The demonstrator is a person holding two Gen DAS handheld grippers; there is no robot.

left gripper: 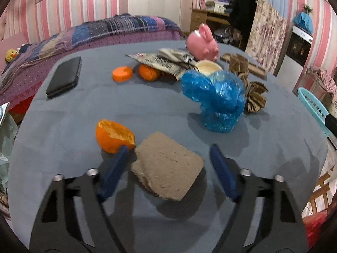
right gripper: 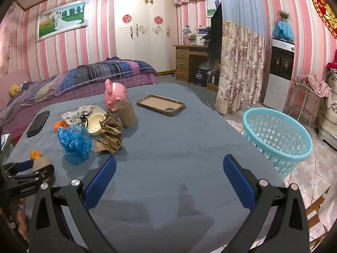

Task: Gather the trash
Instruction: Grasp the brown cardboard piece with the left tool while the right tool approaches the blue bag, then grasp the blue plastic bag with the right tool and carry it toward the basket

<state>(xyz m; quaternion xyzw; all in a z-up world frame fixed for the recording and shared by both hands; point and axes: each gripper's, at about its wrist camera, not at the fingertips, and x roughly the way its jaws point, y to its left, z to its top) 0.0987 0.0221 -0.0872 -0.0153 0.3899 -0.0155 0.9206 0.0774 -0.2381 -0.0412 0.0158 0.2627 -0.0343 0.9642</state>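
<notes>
Wallet: a black wallet (left gripper: pixel 64 76) lies flat at the far left of the blue table (left gripper: pixel 147 109), well apart from everything else.
Orange peels: one hollow peel (left gripper: pixel 113 136) sits just left of my left fingers; two more orange pieces (left gripper: pixel 122 73) lie further back, near the crumpled printed paper (left gripper: pixel 160 62).
Cardboard piece: a brown torn cardboard piece (left gripper: pixel 168 166) lies on the table between my left fingers (left gripper: pixel 115 170). The left blue pad is at its edge; the right pad stands a little off its corner. I cannot tell whether either pad presses on it.
My left gripper (left gripper: pixel 169 167): jaws spread around the cardboard, not clamped.
Blue plastic bag: a crumpled blue bag (left gripper: pixel 214 99) stands upright behind the cardboard, toward the right, with a cream bowl (left gripper: pixel 208 67) just behind it and crumpled brown paper (left gripper: pixel 256 98) beside it.
Pink pig: a pink piggy bank (left gripper: pixel 203 43) stands at the far side, next to a brown paper cup (right gripper: pixel 126 115).
Phone case: a brown phone case (right gripper: pixel 161 104) lies flat beyond the cup.
My right gripper (right gripper: pixel 169 172): jaws wide apart, nothing between them, over bare table.
Basket: a light blue plastic basket (right gripper: pixel 278 139) stands tilted just off the table's right edge.
</notes>
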